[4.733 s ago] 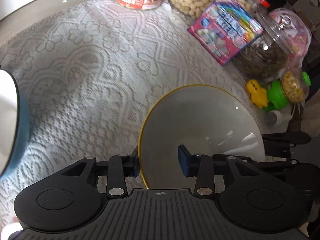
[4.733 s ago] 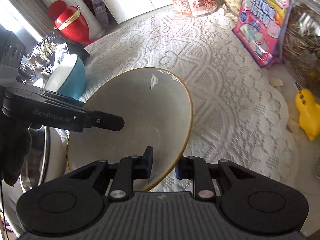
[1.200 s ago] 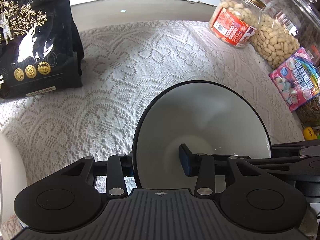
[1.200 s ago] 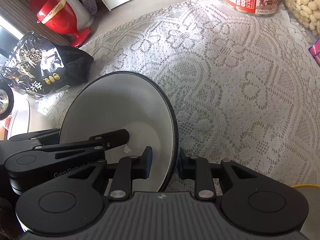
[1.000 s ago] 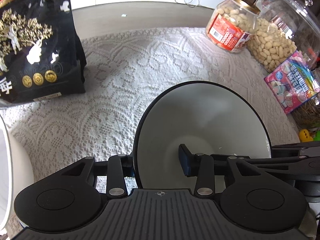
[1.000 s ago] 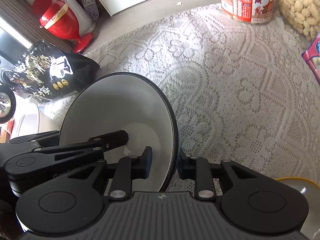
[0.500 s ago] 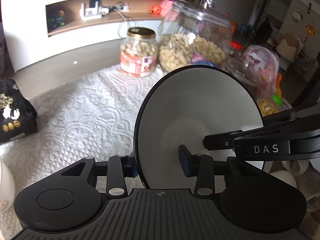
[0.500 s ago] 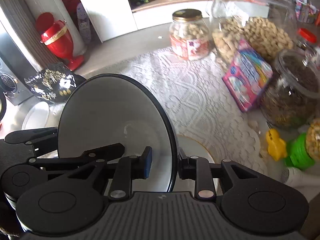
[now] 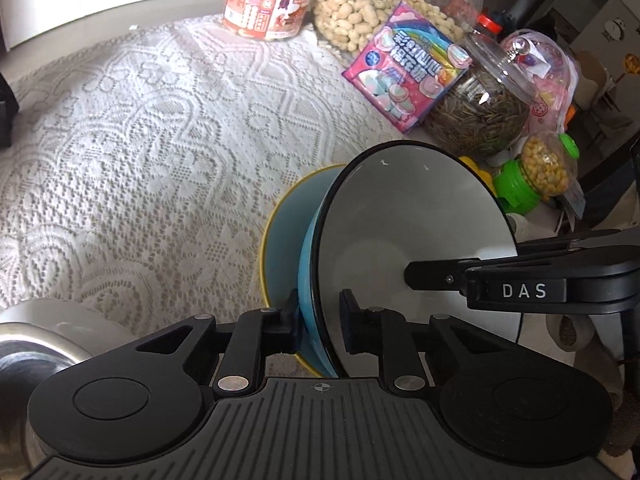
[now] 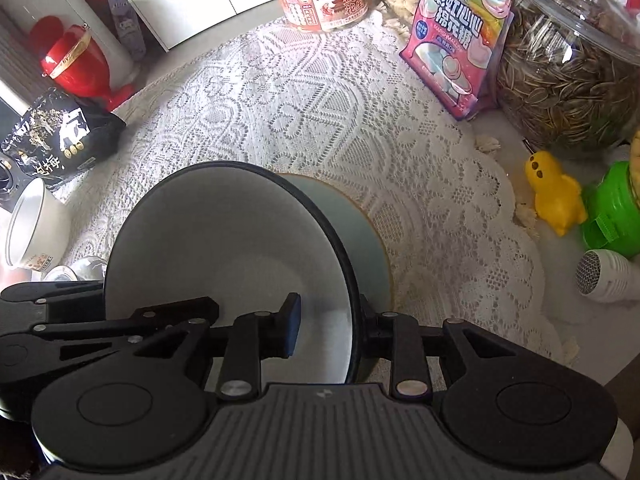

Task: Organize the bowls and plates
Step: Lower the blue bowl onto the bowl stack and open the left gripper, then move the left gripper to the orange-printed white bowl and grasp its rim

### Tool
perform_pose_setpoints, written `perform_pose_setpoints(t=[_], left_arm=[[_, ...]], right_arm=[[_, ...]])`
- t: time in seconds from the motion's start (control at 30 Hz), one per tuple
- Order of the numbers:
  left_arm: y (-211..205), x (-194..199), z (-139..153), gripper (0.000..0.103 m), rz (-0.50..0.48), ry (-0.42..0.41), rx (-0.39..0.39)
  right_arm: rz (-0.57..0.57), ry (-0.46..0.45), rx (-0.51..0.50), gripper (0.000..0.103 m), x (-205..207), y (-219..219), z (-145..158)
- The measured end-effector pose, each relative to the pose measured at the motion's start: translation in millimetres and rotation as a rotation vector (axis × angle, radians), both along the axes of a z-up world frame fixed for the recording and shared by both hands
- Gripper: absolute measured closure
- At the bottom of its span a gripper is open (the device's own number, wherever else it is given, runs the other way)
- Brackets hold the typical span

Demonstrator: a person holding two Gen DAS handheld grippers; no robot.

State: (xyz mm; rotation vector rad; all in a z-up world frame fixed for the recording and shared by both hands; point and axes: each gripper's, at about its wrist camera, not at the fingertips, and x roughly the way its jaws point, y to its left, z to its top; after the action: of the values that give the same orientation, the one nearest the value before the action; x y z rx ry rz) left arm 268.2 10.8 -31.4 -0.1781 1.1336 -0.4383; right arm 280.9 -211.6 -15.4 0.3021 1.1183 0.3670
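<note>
blue on the outside and white inside, our bowl (image 9: 412,240) with the dark rim sits tipped between both tools, right above the yellow-rimmed bowl (image 9: 280,240) that rests on the lace cloth (image 9: 140,140) on the desk. it looks like it is partly inside that lower bowl now, but we cannot tell if the two are touching.

our left tool (image 9: 318,326) has one pad on the blue outside and one on the white inside. its jaws have just been closing in on the bowl's wall, and the wall is between them. the inner pad seems a little off the white side, so we cannot say it squeezes hard. our right tool (image 10: 330,326) holds the other side of the rim the same way, its jaws nearly closed on the wall.

a second ago we held this bowl over bare cloth near the black bag (image 10: 60,136). now it has moved across to the other bowl, near the pink marshmallow pack (image 9: 408,76) and the seed jar (image 9: 480,108). we think the next job is to lower it flat, so the bowls stack.
</note>
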Motion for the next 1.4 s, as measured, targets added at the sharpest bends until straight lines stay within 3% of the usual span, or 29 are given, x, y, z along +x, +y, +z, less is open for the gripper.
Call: perform_pose_setpoints(t=[0.1,0.17,0.33,0.43,0.6,0.7,0.83,0.97,1.1,1.17,1.27,1.33,1.4], left_arm=[[10.2,1.5,0.6,0.082,0.018,0.016,-0.044],[14.1,1.9,2.3,0.075,0.023,0.014,-0.065],[13.2,0.1,8.5,0.066,-0.004,-0.025,-0.055],[15.9,-2.4,17.0,0.072,0.009,-0.066,-0.051],[33.2,-8.4,40.9,0.072,0.037,-0.128,-0.09],[57.8,-9.0,52.2,0.072,0.092,-0.149,-0.111],[126.9,-15.2,77.7,0.072,0.288,-0.26,-0.079],[213.2,-26.7,94.0,0.072,0.548,-0.365,0.083],[294.9,-31.5,85.1,0.072,0.807,-0.328,0.236],[323.9,-32.8,72.6,0.072,0.9,-0.282,0.225],[349.5,-31.2,52.7,0.072,0.959,-0.208,0.207],[352.6,-27.9,45.3,0.072,0.964,-0.18,0.233],[355.8,-26.6,37.3,0.072,0.955,-0.159,0.208]], right_arm=[[-0.004,-0.02,-0.013,0.072,1.0,0.3,5.7],[-0.009,-0.043,-0.022,0.071,-0.6,-2.3,12.6],[-0.025,-0.125,-0.096,0.069,-9.8,-3.9,32.7],[-0.022,-0.143,-0.129,0.069,-13.9,-0.3,38.6],[-0.033,-0.151,-0.141,0.068,-18.6,5.9,47.7],[-0.031,-0.21,-0.184,0.067,-25.3,19.1,62.7],[0.02,-0.295,-0.168,0.059,-30.1,53.7,91.2],[0.115,-0.326,-0.121,0.052,-21.2,110.8,111.6],[0.238,-0.309,-0.03,0.044,-3.3,185.7,124.4],[0.284,-0.274,0.026,0.042,9.3,223.2,127.2],[0.304,-0.228,0.082,0.041,26.8,281.9,125.5],[0.303,-0.22,0.087,0.041,37.0,315.0,121.0],[0.291,-0.212,0.072,0.041,46.1,341.0,113.4]])
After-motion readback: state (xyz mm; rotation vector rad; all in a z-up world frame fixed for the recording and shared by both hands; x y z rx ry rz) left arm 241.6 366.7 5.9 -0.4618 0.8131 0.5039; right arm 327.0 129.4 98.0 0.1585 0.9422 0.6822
